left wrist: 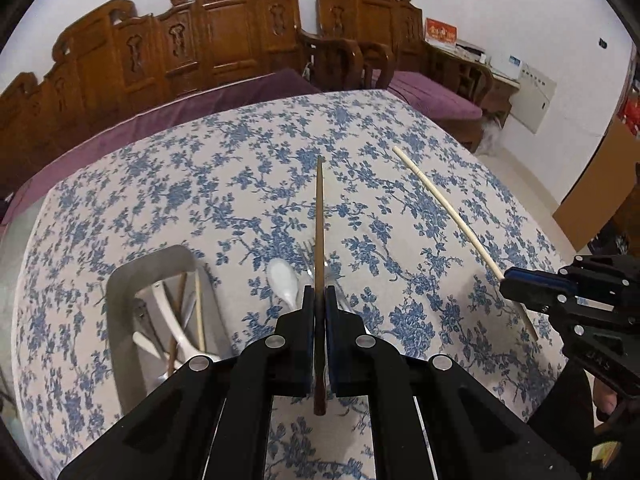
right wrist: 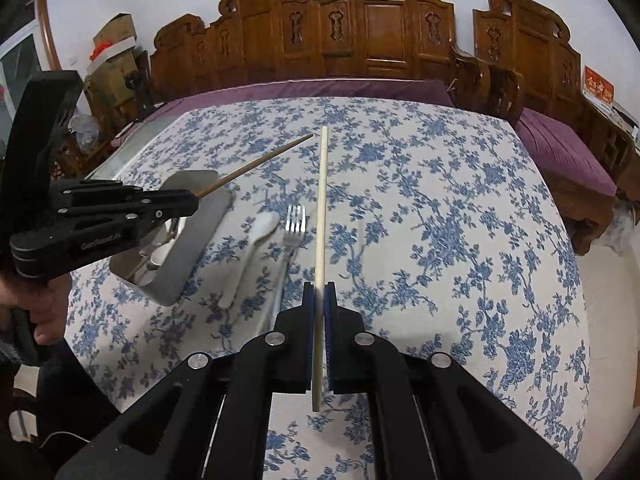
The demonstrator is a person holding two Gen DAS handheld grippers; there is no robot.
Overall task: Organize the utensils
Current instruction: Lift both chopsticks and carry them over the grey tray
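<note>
My left gripper (left wrist: 319, 294) is shut on a dark brown chopstick (left wrist: 319, 216) that points forward above the table. My right gripper (right wrist: 319, 290) is shut on a pale chopstick (right wrist: 321, 200), also held above the table. Each gripper shows in the other's view: the right one (left wrist: 516, 284) with the pale chopstick (left wrist: 444, 208), the left one (right wrist: 188, 200) with the brown chopstick (right wrist: 260, 164). A metal utensil tray (left wrist: 120, 280) at the left holds several utensils; it also shows in the right wrist view (right wrist: 192, 248). A white spoon (right wrist: 256, 240) and a metal fork (right wrist: 294, 224) lie on the cloth beside the tray.
The table has a blue floral cloth (right wrist: 440, 220). Carved wooden benches (right wrist: 380, 32) with purple cushions (right wrist: 560, 148) stand behind and to the right of it. Cardboard boxes (right wrist: 112, 52) are stacked at the far left corner.
</note>
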